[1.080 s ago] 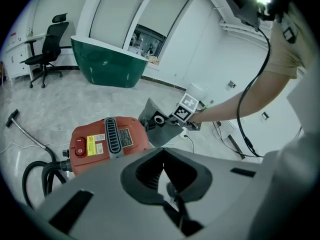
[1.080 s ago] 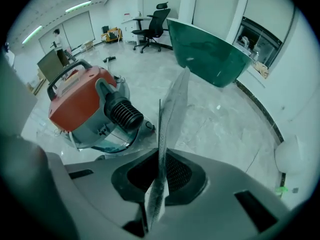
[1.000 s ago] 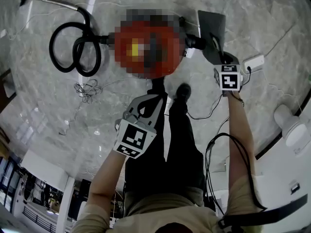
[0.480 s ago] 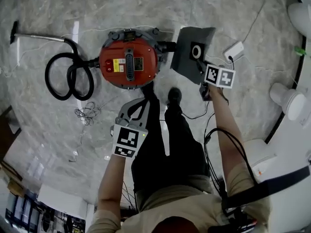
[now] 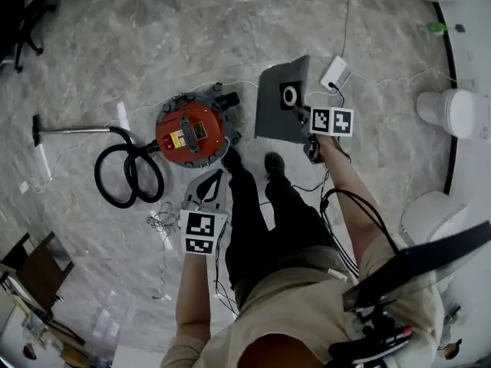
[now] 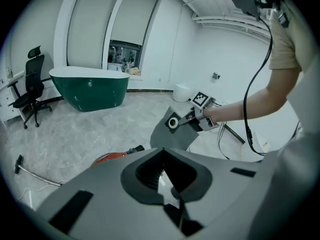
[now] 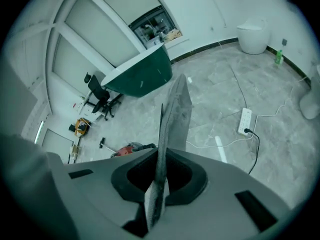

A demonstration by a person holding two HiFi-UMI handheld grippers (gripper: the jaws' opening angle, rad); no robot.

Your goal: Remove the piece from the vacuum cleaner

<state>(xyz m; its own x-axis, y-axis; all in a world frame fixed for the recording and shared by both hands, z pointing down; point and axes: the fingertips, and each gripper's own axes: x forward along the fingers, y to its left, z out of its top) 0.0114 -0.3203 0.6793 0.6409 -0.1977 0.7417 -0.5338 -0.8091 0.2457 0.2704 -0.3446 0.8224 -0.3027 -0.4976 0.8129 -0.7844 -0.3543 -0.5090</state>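
Pulled free, piece (image 5: 278, 110) seemingly points forward lengthwise, clamped in right gripper (image 7: 161, 156) fingers (image 7: 202, 170); left gripper's (image 6: 163, 154) together.

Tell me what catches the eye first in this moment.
The flat grey piece with its round collar stands out first. It is clamped edge-on in the right gripper and held off the floor, to the right of the red vacuum cleaner. The vacuum sits on the marble floor with its black hose looped at its left, and the left gripper is shut and empty.

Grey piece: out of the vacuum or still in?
Out: the right gripper holds the grey piece clear of the vacuum cleaner.
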